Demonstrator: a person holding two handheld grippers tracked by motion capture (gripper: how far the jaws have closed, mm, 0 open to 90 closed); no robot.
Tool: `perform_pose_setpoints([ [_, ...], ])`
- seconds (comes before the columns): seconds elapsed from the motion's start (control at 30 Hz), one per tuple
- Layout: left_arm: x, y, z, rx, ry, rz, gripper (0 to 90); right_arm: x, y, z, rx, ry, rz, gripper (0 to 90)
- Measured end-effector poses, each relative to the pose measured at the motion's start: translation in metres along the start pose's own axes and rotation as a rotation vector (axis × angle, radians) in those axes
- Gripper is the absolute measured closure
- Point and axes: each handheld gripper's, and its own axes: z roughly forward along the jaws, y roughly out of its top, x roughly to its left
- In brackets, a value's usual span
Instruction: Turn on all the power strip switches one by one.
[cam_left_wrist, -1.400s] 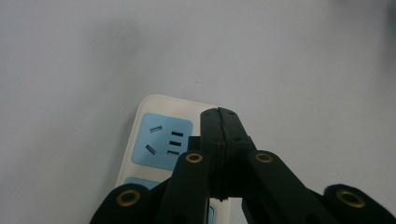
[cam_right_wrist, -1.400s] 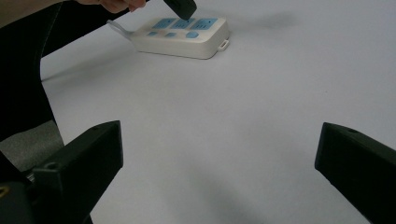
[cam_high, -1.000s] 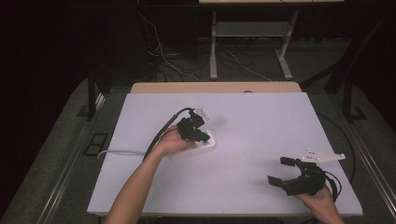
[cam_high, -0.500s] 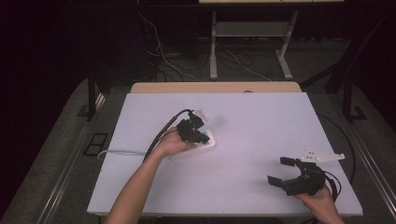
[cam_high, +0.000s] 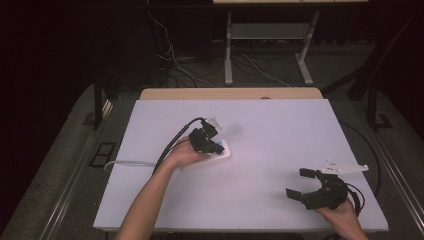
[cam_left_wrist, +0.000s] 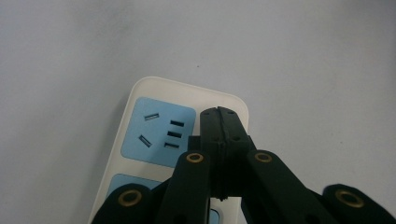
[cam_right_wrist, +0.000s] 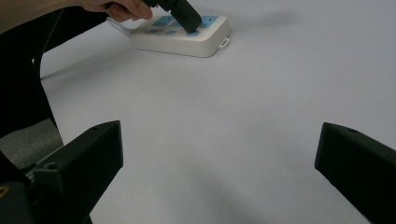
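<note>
A white power strip (cam_high: 224, 153) with blue socket panels lies left of the table's middle. My left gripper (cam_high: 218, 148) is shut, its jaws pressed together with nothing between them. Their tips rest on the strip's top (cam_left_wrist: 159, 123) beside a blue socket, near the strip's far end. In the right gripper view the strip (cam_right_wrist: 187, 42) sits far off with the left gripper (cam_right_wrist: 192, 22) pointing down onto it. My right gripper (cam_high: 300, 183) hovers low near the front right corner, open wide and empty (cam_right_wrist: 217, 140), aimed toward the strip.
The white table (cam_high: 280, 130) carries the strip's white cord (cam_high: 125, 163), which runs off to the left edge. A black cable (cam_high: 175, 137) arcs back from the left gripper. A tan board edge (cam_high: 230, 93) borders the far side; floor cables lie beyond.
</note>
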Motion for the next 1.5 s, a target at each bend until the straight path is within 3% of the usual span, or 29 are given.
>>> perform_pose_setpoints([
  [0.47,-0.003,0.003,0.001,0.026,0.022,0.01,89.8,0.0,0.0,-0.002,-0.004,-0.001,-0.002,0.8],
  [0.63,-0.008,0.005,0.001,0.04,0.059,0.031,89.7,-0.001,0.0,-0.001,-0.001,-0.002,-0.001,0.8],
  [0.9,-0.007,0.005,0.0,0.022,0.052,0.002,89.6,-0.001,0.0,-0.001,-0.003,-0.003,0.002,0.8],
  [1.07,-0.012,0.007,0.001,0.035,0.066,0.033,89.5,-0.002,0.0,-0.001,0.0,-0.003,0.004,0.8],
  [1.5,-0.02,0.011,-0.016,-0.038,0.07,0.037,89.2,-0.001,0.0,0.0,-0.004,-0.001,0.001,0.8],
])
